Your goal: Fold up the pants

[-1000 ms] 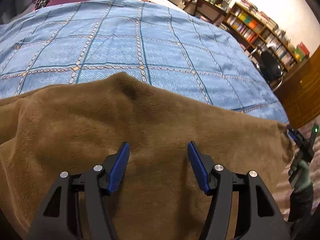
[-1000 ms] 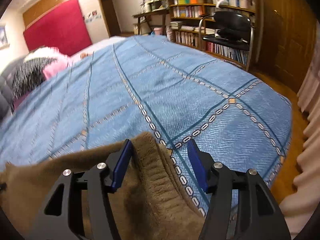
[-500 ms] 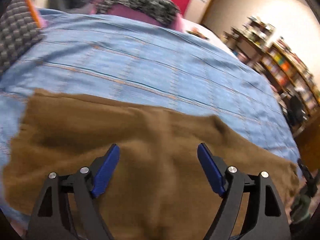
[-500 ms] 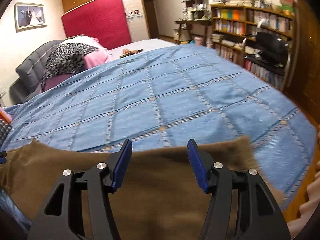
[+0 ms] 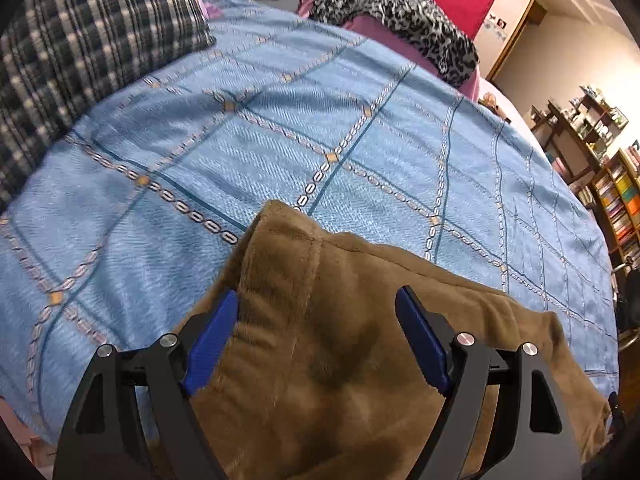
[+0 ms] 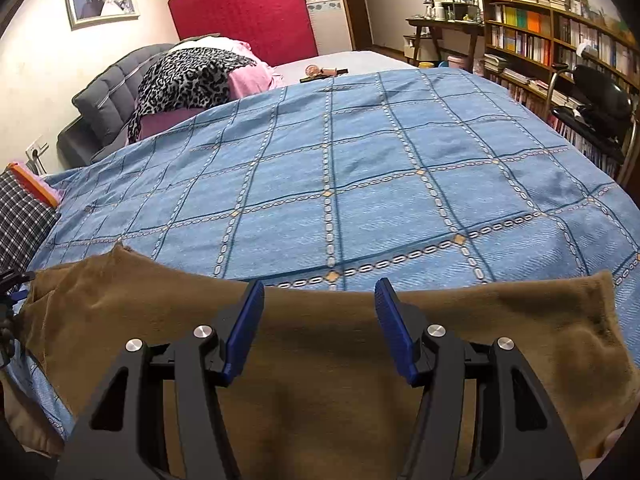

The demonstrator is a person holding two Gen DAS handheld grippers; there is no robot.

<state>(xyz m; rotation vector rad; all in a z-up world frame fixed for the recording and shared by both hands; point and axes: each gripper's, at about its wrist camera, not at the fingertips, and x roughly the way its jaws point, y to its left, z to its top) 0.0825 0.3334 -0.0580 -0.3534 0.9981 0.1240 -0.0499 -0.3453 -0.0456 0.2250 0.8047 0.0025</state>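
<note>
Brown fleece pants (image 5: 340, 352) lie across the near edge of the blue checked bedspread (image 5: 320, 128). My left gripper (image 5: 316, 300) is open, its blue pads wide apart above the pants' left end, near a seamed corner. In the right wrist view the pants (image 6: 320, 368) spread as a long band along the bed's near edge. My right gripper (image 6: 320, 284) is open over the band's far edge near its middle. Neither gripper holds cloth.
A dark plaid pillow (image 5: 80, 48) lies at the left. Leopard-print and pink bedding (image 6: 192, 76) is piled at the grey headboard. Bookshelves (image 6: 560, 48) and a black chair (image 6: 596, 108) stand right of the bed. The bedspread (image 6: 360, 168) stretches beyond the pants.
The left gripper has swung left to the pants' left end and sits closer to the cloth. The right gripper has shifted from the pants' right end to over their middle. Both stayed open.
</note>
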